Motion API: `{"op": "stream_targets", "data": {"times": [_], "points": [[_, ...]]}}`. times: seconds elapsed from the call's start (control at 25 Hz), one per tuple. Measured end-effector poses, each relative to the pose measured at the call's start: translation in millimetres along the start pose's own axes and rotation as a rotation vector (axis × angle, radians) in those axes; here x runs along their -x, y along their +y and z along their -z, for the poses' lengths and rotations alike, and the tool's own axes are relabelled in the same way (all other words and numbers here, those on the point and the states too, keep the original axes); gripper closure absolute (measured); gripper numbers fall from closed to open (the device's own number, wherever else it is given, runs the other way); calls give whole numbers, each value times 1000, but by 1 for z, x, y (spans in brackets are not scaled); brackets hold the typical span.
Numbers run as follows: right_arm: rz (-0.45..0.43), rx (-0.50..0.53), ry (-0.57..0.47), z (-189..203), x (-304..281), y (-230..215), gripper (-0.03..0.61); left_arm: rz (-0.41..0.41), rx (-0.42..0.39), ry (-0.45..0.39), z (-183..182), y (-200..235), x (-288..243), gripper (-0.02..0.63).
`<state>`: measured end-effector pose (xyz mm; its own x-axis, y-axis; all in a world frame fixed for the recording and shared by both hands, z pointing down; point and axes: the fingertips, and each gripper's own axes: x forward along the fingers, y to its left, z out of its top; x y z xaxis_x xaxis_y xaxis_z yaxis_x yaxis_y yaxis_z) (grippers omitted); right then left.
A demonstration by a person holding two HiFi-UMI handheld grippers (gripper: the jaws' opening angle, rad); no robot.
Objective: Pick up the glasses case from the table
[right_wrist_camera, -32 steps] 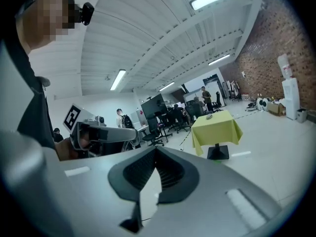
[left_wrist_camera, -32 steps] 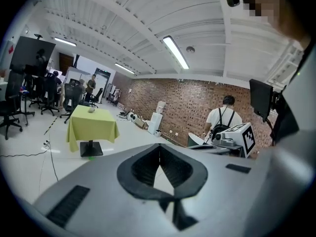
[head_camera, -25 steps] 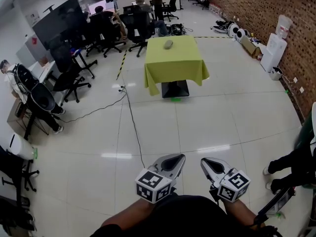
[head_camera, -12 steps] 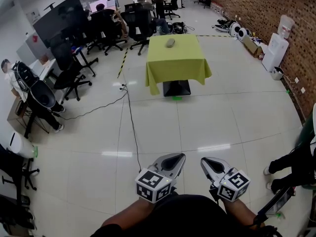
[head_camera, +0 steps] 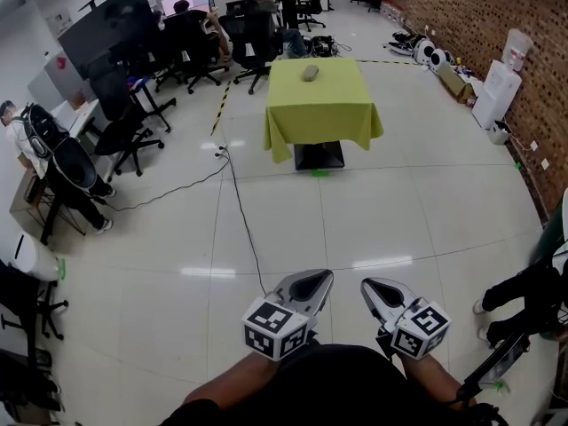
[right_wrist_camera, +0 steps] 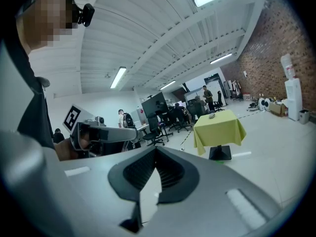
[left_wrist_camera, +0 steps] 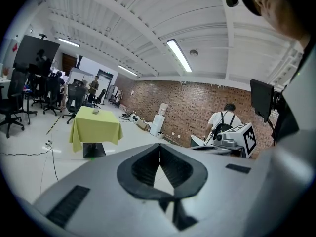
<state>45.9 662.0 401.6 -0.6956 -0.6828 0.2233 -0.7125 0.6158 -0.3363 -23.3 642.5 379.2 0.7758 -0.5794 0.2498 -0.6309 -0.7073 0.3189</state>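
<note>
Plainly, the whole task is ahead of you: the table (head_camera: pixel 324 114) under its yellow-green cloth stands well apart from you across a wide run of pale tiled floor (head_camera: pixel 399 211), so nothing can be gripped from where you are.

The largest risk, I judge, is the table itself. The cloth hangs loose over its edges, and a gripper that drags on it could pull the cloth and shift whatever lies on top. Office chairs (head_camera: pixel 253 38) and seated people crowd just beyond the far edge, so an overreach there may strike them. A black cable (head_camera: pixel 240 211) trails over the tiles from near the table's left side towards you and could catch a foot.

Your left gripper (head_camera: pixel 319 278) and right gripper (head_camera: pixel 368 284) are held low before you, each with its fingers pressed together on nothing. If they arrive like that, they will only nudge the target away instead of taking it.

The glasses case (head_camera: pixel 310 72) lies flat on the cloth near the far edge, a little left of its middle. It reads as a small grey oblong with rounded ends; finer detail is too small to tell.
</note>
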Motion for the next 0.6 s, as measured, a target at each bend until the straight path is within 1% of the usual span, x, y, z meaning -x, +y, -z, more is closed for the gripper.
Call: {"op": "stream_targets", "data": {"times": [0.16, 0.36, 0.6], "points": [[5, 3, 9, 1, -17, 1, 577, 6, 3, -7, -2, 17, 2, 606], [13, 13, 21, -2, -38, 2, 577, 37, 7, 13, -1, 33, 2, 606], [30, 37, 40, -5, -69, 8, 577, 46, -2, 15, -5, 66, 11, 606]]}}
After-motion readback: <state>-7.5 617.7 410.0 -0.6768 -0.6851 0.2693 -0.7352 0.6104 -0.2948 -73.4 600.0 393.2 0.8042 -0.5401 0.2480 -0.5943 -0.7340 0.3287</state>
